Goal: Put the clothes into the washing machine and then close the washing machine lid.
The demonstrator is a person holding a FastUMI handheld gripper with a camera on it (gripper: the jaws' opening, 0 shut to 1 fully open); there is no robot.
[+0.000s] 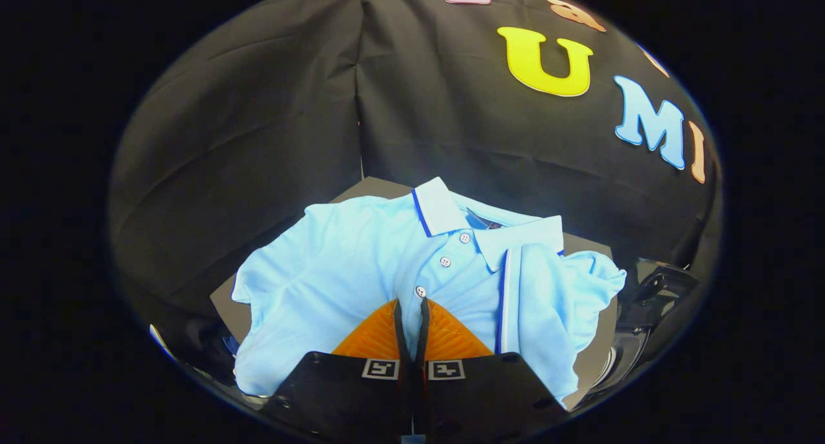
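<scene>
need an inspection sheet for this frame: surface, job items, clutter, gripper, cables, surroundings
Surface: dark flat board, mostly covered by the shirt.
Job's things: light blue polo shirt, buttoned, collar away from the fingers, lying crumpled; glossy dark curved part beside the shirt, maybe the washing machine, cannot tell.
Clutter: nothing seen.
Grippers: hand-held gripper, orange fingers nearly together at the shirt's placket, just below the lowest button; whether fabric is pinched, cannot tell.
Cables: nothing seen.
Surroundings: black cloth wall behind.
</scene>
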